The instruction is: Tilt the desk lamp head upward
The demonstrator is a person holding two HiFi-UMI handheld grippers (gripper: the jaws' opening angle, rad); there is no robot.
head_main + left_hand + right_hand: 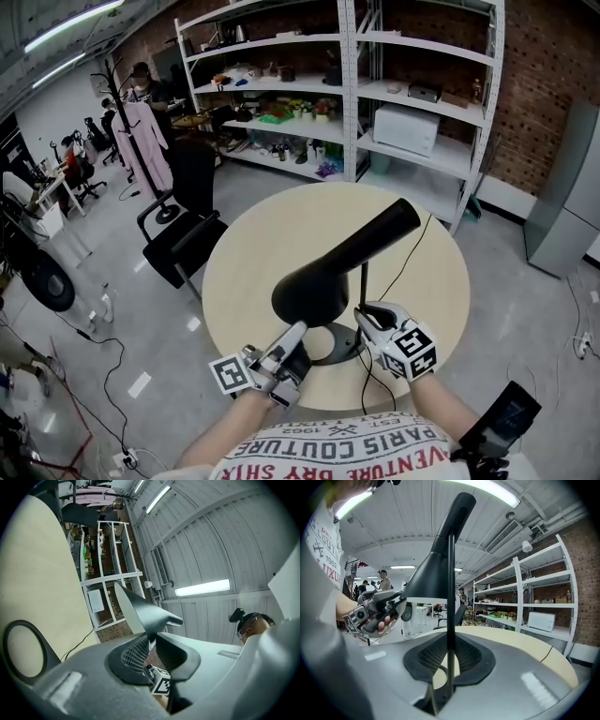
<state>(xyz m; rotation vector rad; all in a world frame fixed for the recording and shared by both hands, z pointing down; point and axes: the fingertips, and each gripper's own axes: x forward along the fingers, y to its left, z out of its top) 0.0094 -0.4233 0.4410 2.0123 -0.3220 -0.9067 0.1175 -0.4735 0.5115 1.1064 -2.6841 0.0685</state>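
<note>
Grips set, tilt apparently not begun | my left claw [298, 330] pinches the rim of the black cone-shaped lamp head [342, 267]; right claw [367, 314] clamps its thin black stem [364, 281], on the round beige table [234, 281] | next: I raise the rim, bracing the stem.

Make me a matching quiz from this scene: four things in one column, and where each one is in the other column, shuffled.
Things:
1. left gripper
2. right gripper
3. lamp base
4. black chair

Places:
A. on the floor, left of the table
B. clamped on the lamp's thin pole
C. on the table, near the person's edge
D. clamped on the rim of the shade

Pairs: 1-D, 2-B, 3-C, 4-A
</note>
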